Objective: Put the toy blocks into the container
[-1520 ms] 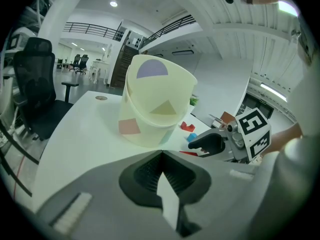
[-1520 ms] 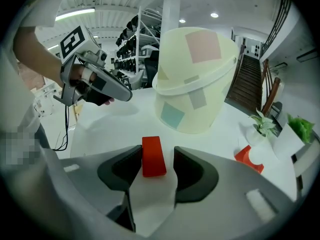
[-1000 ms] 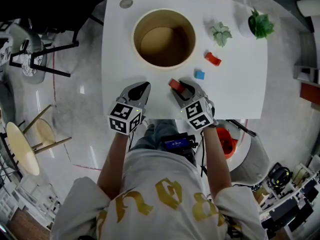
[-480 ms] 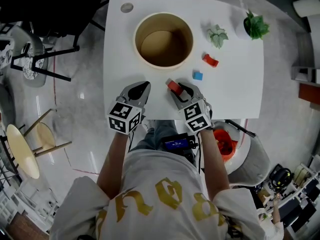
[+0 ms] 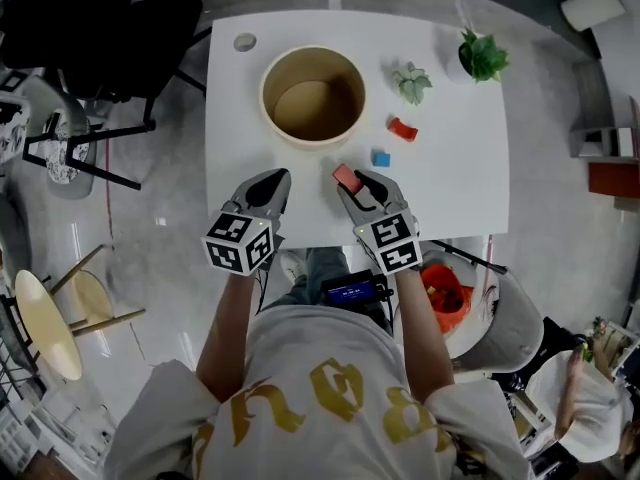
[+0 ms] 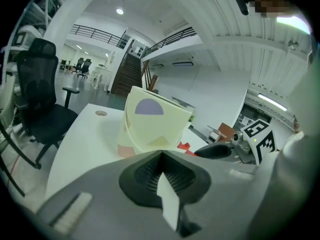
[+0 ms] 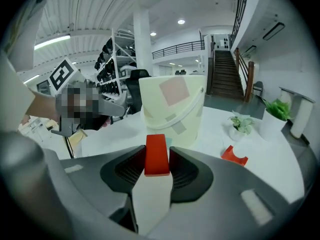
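Right tongs (image 5: 357, 184), held in the person's right hand, are clamped on a red rectangular toy block (image 7: 157, 155). Their jaws stand partly apart, with the block pinched between the ribbed pads and its long side pointing forward along the jaws. From the head view, this block is on the person's side of a round cream container (image 5: 265, 98), slightly to its right. It is close to the rim but not over the opening.

Left tongs (image 6: 160, 158), in the other hand, have their jaws closed together with nothing between them. They are also on the person's side of the container, toward its left, and point at its wall.

The container stands on a white square table (image 5: 450, 198), and its tan floor is in plain sight. To the right of the container lie a red arch-shaped block (image 5: 401, 128) and, a little nearer the person, a small blue cube (image 5: 381, 158), both apart from it. Further right of the container stand a small pale green plant (image 5: 411, 82) and a darker green plant in a white pot (image 5: 481, 56). A small grey disc (image 5: 245, 41) lies beyond the container's left side, near the table corner.
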Available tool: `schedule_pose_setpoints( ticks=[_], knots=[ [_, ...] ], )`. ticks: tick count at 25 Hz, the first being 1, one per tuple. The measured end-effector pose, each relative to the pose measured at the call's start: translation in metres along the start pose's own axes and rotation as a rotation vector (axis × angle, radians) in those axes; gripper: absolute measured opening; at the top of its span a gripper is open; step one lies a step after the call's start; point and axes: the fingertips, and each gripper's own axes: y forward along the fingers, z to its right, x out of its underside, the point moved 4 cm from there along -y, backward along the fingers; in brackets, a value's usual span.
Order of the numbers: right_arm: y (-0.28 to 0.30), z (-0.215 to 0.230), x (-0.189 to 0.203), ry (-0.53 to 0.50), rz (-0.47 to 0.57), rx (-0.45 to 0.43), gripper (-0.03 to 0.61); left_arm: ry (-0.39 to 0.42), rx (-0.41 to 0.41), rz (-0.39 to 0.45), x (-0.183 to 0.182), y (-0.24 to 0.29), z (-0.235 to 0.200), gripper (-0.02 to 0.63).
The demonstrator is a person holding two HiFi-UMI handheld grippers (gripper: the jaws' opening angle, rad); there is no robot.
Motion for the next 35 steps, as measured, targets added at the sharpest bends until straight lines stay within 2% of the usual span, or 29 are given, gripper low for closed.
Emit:
schedule_pose_setpoints(
  ticks=[8,21,29,35],
  knots=[
    [-0.026,0.0,-0.024,0.035,0.1,0.061,0.176,0.012,0.013,0.075,-0.03,-0.018,0.01,0.002],
    [-0.052,-0.002,-0.078,0.1,0.266,0.088,0.176,0.028,0.025,0.181,-0.069,-0.04,0.014,0.002],
    [-0.054,0.007,-0.1,0.129,0.33,0.1,0.176,0.035,0.027,0.213,-0.088,-0.038,0.006,0.002],
    [-0.049,0.014,-0.113,0.131,0.34,0.104,0.176,0.036,0.023,0.214,-0.097,-0.031,-0.002,0.002]
  ],
)
